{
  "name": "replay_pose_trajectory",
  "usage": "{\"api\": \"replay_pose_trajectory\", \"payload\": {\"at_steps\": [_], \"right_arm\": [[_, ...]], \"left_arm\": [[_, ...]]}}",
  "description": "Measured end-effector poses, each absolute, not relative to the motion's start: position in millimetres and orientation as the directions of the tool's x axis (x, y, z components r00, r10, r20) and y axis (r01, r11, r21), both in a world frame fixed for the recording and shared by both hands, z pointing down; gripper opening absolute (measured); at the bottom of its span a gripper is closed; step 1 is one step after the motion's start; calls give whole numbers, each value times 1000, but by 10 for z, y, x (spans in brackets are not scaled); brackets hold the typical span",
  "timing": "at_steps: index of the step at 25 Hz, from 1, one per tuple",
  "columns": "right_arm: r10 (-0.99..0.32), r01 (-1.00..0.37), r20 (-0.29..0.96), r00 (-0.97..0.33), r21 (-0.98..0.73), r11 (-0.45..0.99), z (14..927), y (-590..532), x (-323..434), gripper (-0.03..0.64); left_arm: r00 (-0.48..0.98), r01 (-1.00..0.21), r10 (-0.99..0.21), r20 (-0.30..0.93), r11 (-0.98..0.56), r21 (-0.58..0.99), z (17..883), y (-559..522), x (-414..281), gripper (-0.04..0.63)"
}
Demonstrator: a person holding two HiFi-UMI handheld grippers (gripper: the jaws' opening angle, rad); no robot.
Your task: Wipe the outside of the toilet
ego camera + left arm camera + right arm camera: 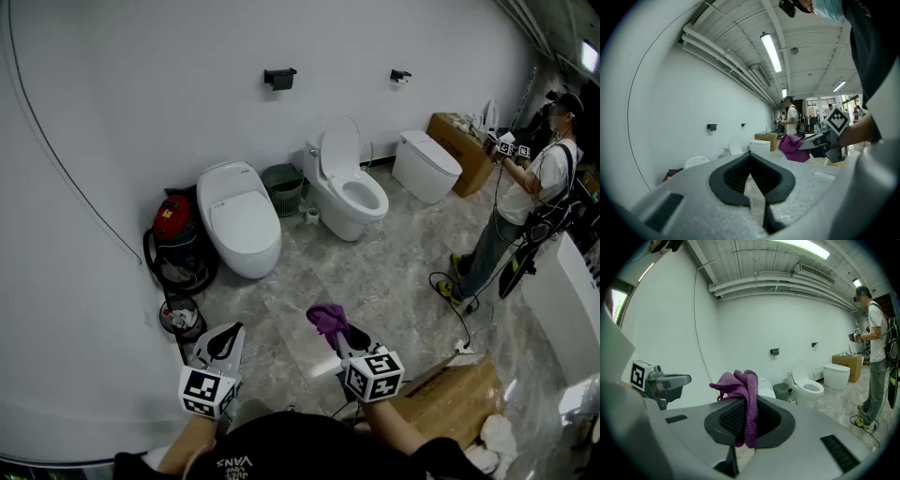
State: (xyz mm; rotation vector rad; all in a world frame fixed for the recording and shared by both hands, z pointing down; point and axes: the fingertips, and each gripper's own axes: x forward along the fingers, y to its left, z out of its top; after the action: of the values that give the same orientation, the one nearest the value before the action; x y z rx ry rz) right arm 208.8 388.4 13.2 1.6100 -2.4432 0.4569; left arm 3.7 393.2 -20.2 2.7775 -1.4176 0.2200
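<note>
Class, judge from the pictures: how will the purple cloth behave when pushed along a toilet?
Probably floppy: the purple cloth bunches and droops from the right claw. Likely light, held by one pinch. It would likely crumple rather than push stiffly.

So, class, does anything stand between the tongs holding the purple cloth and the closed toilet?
Nothing visible does. Only bare floor lies between the right tongs, shut on the cloth, and the closed toilet. The red vacuum and the bin stand beside it.
</note>
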Motion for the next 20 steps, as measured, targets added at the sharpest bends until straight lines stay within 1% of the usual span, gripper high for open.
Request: {"api": "replay_pose_trajectory", "payload": {"at_steps": [4, 9, 16, 20], "right_arm": [[-862, -913, 302, -408, -154, 378, 148, 3901, 2056, 38], [-838, -889, 298, -458, -167, 427, 196, 3869, 1996, 40], [-846, -898, 303, -438, -181, 400, 237, 3553, 1938, 40], [-849, -902, 308, -430, -191, 388, 195, 3205, 1744, 40]], "left_arm": [[569, -816, -813, 123, -577, -40, -171, 3946, 20, 2], [559, -823, -818, 135, -567, -23, -42, 3950, -15, 3], [550, -831, -821, 153, -556, 1, 118, 3666, -187, 3], [560, -824, -815, 150, -566, 1, 75, 3329, -357, 3]]}}
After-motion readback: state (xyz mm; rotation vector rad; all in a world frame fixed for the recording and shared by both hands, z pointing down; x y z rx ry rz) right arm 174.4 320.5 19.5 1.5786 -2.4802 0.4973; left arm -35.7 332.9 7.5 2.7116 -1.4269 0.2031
